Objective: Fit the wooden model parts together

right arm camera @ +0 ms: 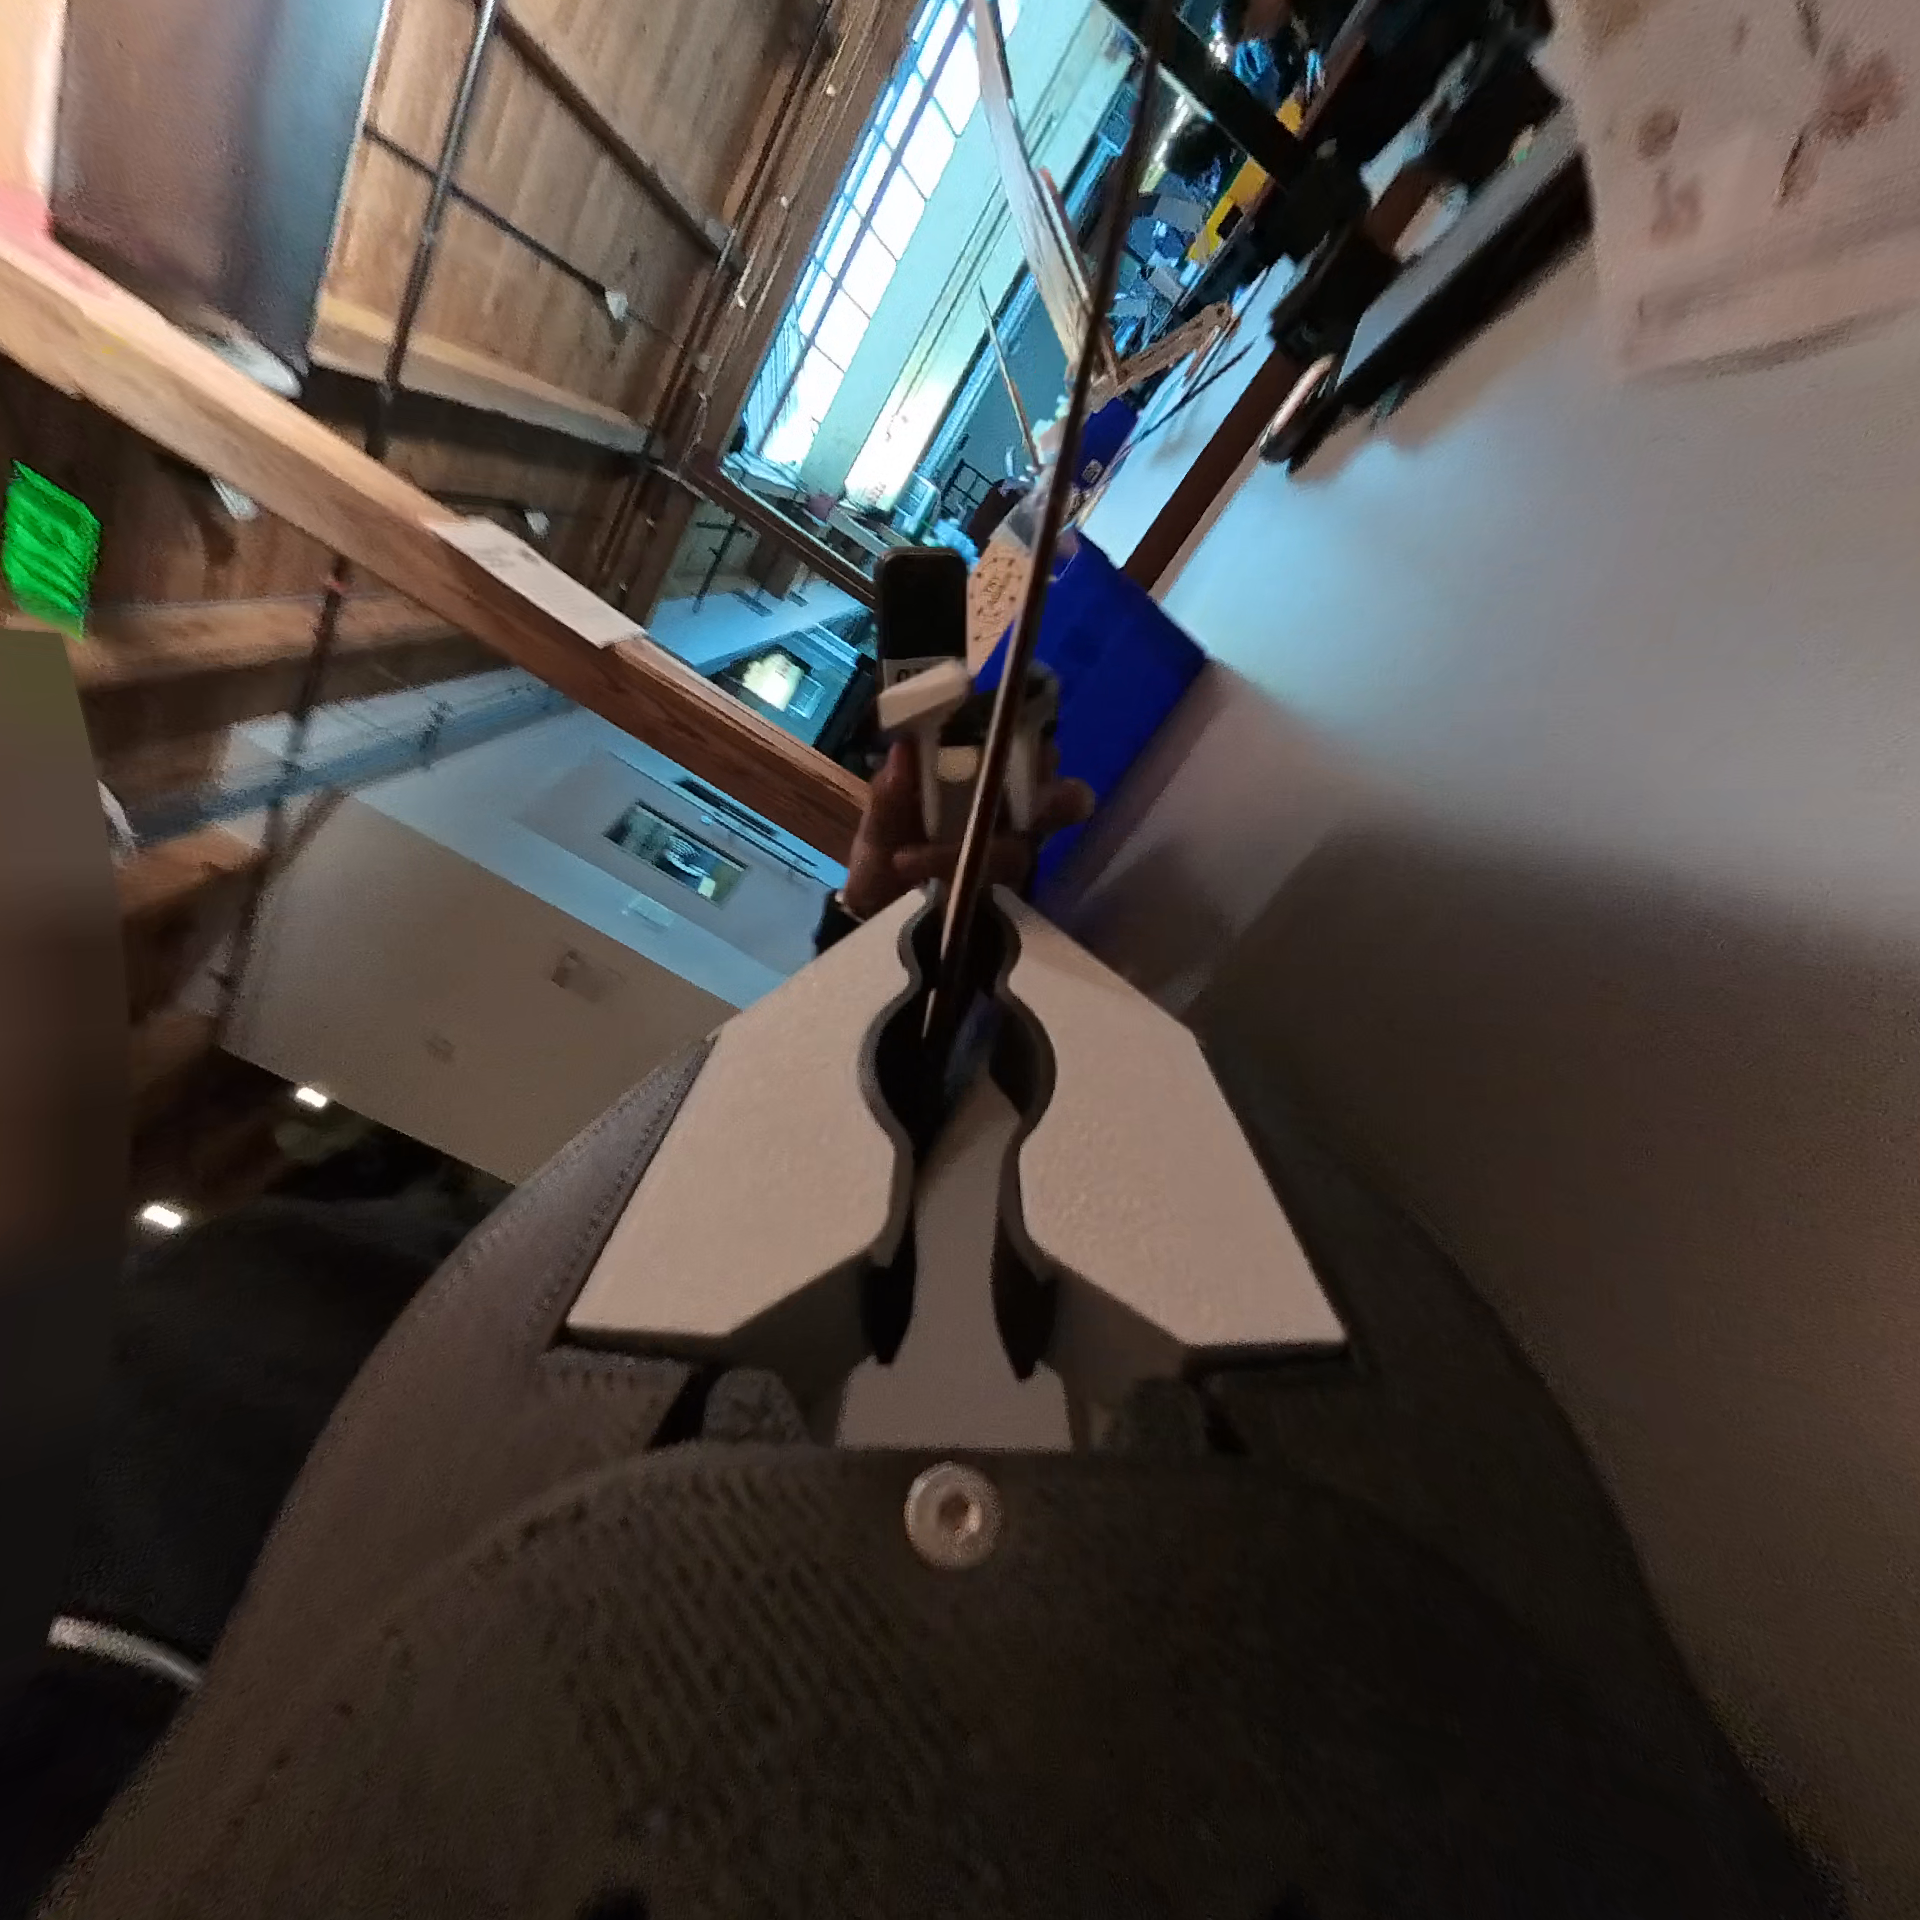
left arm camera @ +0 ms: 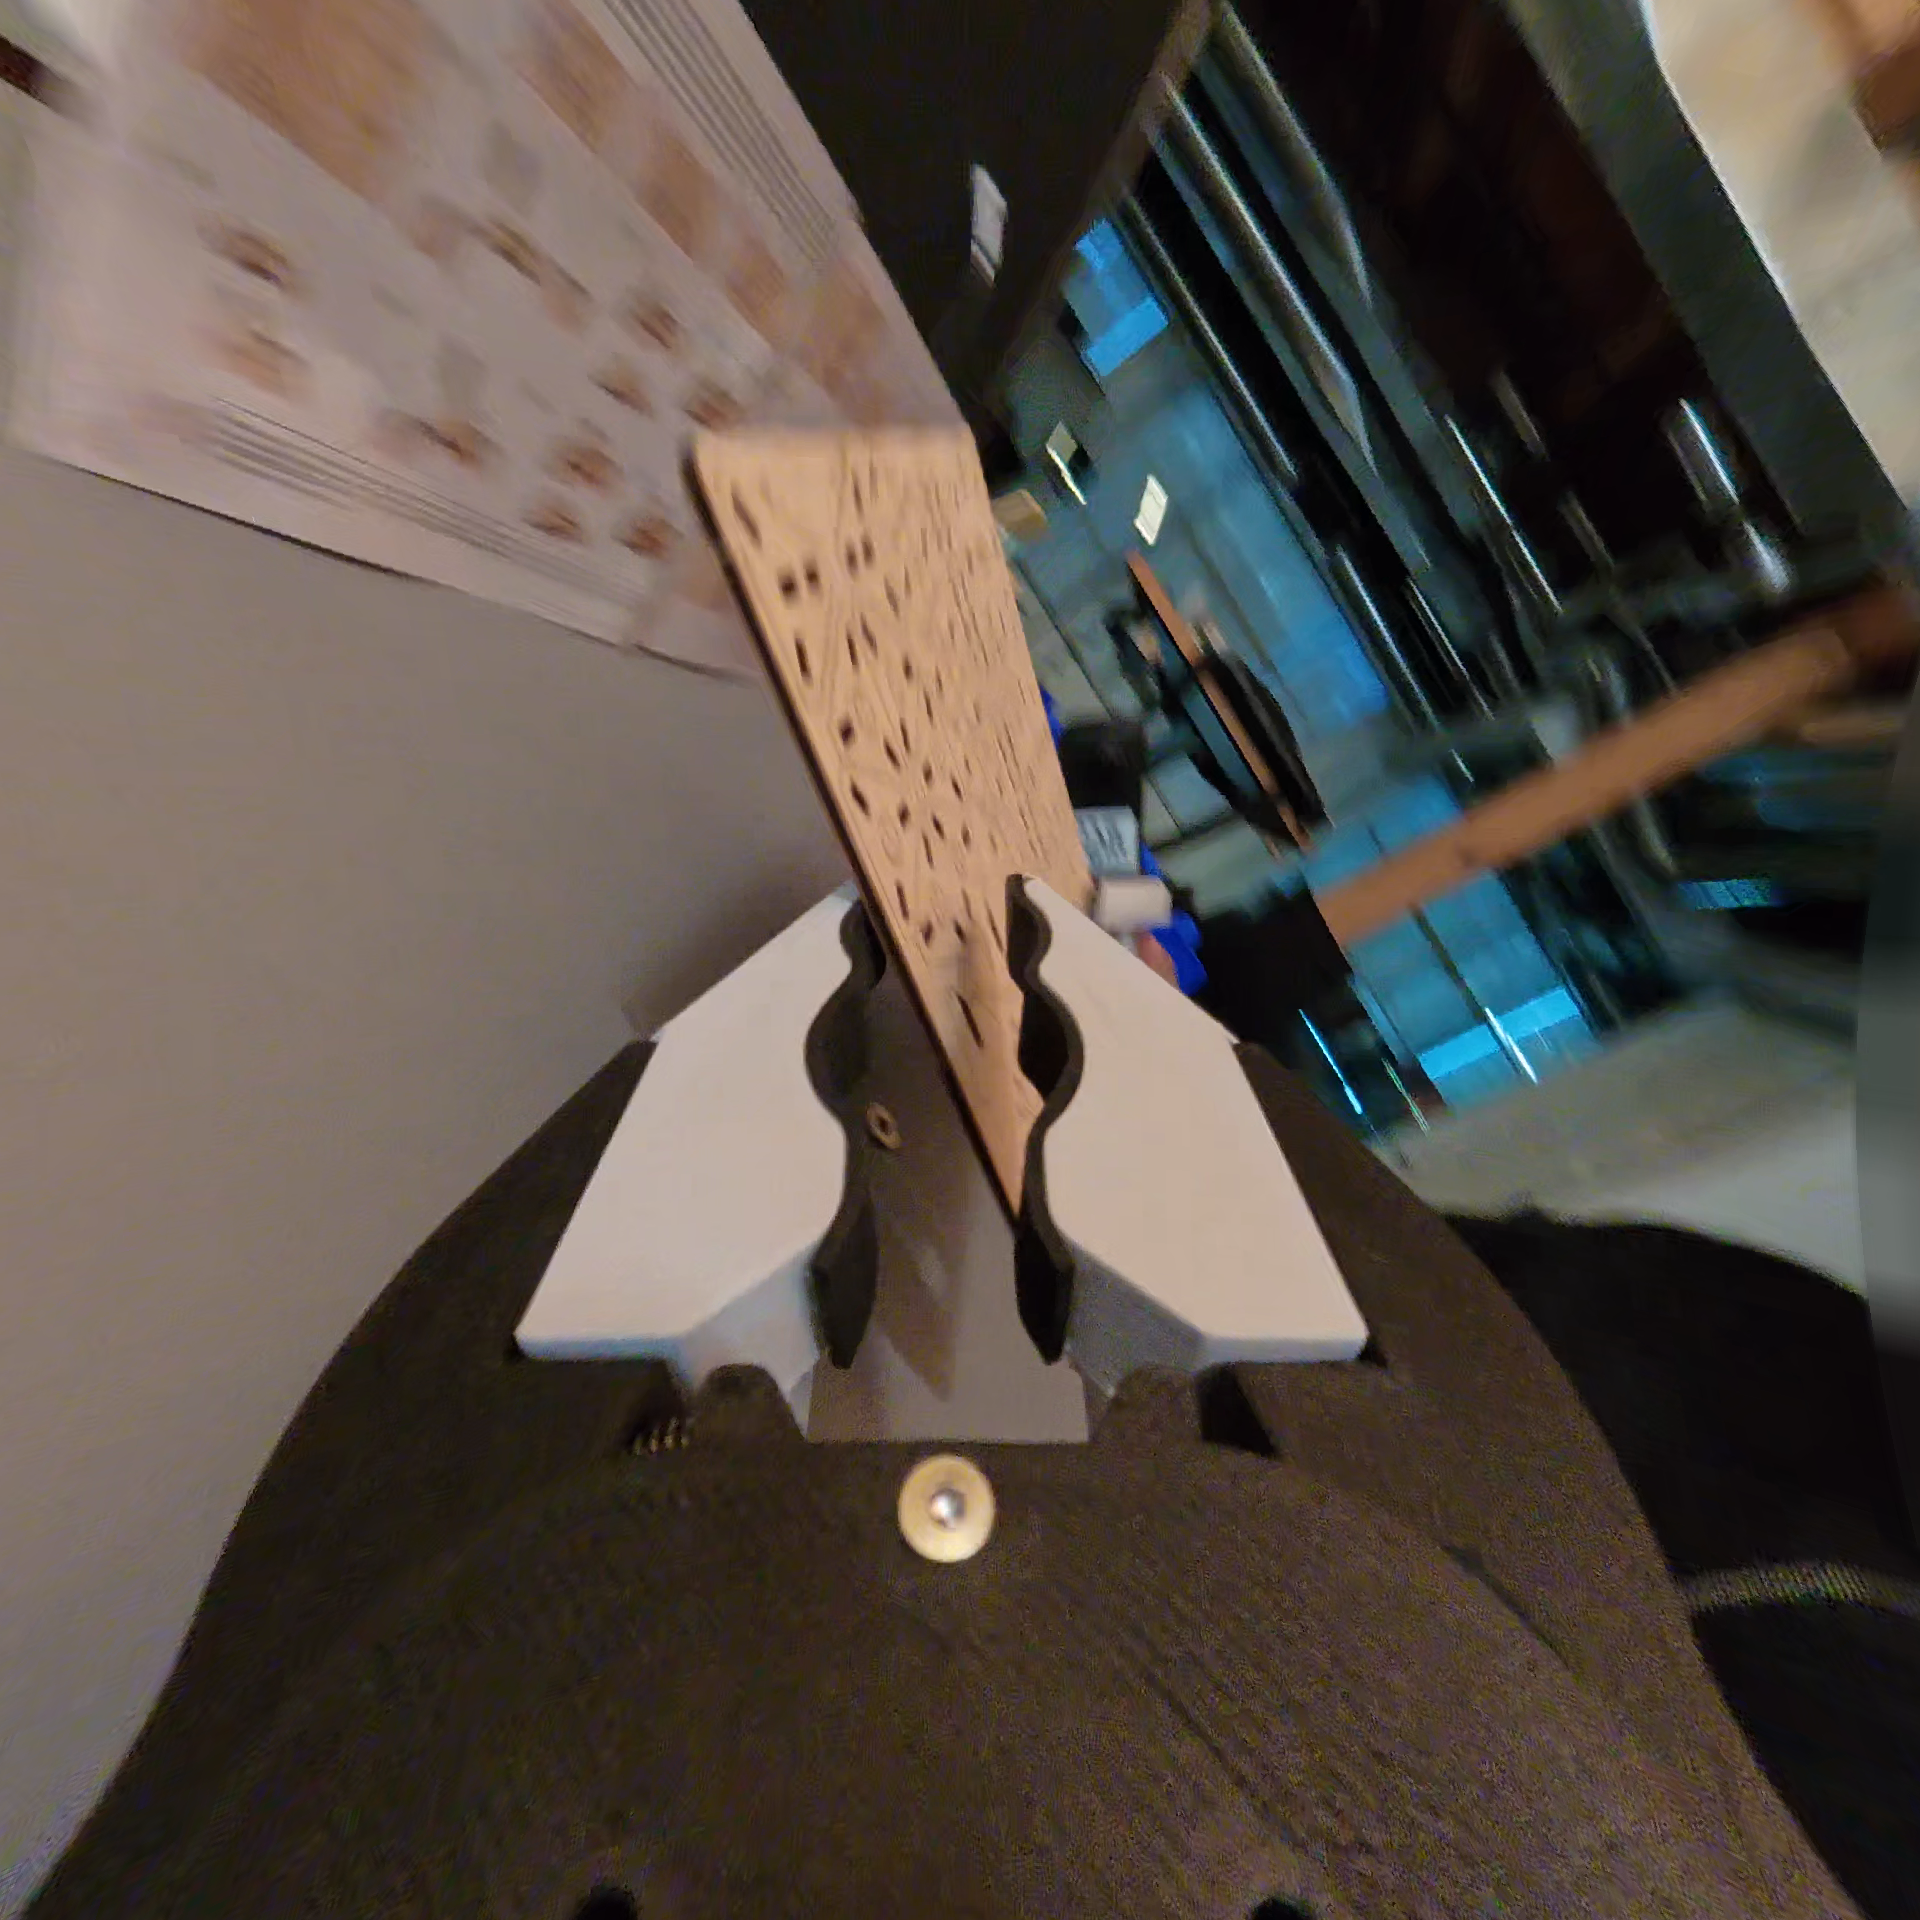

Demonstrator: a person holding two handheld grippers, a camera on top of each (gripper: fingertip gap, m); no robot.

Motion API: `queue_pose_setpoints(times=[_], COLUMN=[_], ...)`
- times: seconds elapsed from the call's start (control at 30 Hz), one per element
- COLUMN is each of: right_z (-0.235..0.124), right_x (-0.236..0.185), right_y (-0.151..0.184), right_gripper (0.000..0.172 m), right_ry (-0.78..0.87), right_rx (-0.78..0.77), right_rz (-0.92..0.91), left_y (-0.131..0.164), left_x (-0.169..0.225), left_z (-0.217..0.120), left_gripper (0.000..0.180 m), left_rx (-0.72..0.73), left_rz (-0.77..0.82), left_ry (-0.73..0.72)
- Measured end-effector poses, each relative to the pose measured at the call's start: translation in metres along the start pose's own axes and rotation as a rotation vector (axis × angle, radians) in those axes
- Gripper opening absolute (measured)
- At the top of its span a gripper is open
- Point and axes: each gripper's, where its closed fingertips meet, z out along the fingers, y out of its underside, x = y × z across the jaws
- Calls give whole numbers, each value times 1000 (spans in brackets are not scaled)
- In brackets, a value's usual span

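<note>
Wooden panel (left arm camera: 883, 665), thin and laser-cut with little slots all over, is what your left tool (left arm camera: 940, 925) is pinching; it sticks up and forward from between the wavy dark pads, tilted a bit to that tool's left. Your right tool (right arm camera: 961, 940) is pressed onto the same panel (right arm camera: 1039, 520) from the opposite edge, so from there you only see it edge-on as a dark thin line running straight ahead. Past it, the left tool (right arm camera: 971, 748) shows with a hand (right arm camera: 883, 821) wrapped around it. To the left tool's left there's a pale counter (left arm camera: 312, 831) with a patterned sheet (left arm camera: 416, 260) beyond. A blue bin (right arm camera: 1101, 665) sits beyond the right tool.
</note>
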Motion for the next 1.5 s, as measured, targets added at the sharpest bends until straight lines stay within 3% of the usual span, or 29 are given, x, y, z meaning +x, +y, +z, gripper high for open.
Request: queue_pose_setpoints(times=[0.13, 0.23, 0.4, 0.53, 0.7, 0.93, 1.03, 1.2, 1.37, 1.5], right_z=[24, 25, 10, 8, 37, 77, 79, 73, 67, 63], right_x=[5, 12, 23, 34, 32, 23, 20, 19, 3, -8], right_y=[10, 14, 4, 3, 22, 48, 49, 49, 40, 33], right_gripper=[3, 1, 1, 3, 4, 9, 8, 8, 6, 5], right_ry=[-20, 40, 123, 179, 224, 315, 334, 286, 178, 121], right_rx=[71, 61, 78, 107, 80, 10, -8, -2, 25, 52], right_rz=[244, 227, 186, 180, 151, 36, -32, 18, 6, -31], left_y=[-16, -18, -13, -27, -45, -49, -47, -45, -41, -40], left_x=[-19, -13, -21, -6, 15, 19, 22, 21, -15, -26], left_z=[-22, -30, -24, -26, -37, -40, -37, -34, -42, -40], left_gripper=[26, 42, 53, 55, 54, 52, 52, 53, 63, 75], left_rx=[52, 32, -47, -3, 97, 117, 110, 99, 44, 45], left_rz=[62, 129, 262, 388, 457, 486, 496, 510, 529, 520], left_ry=[-221, -287, -467, -561, -588, -602, -587, -588, -737, -764])
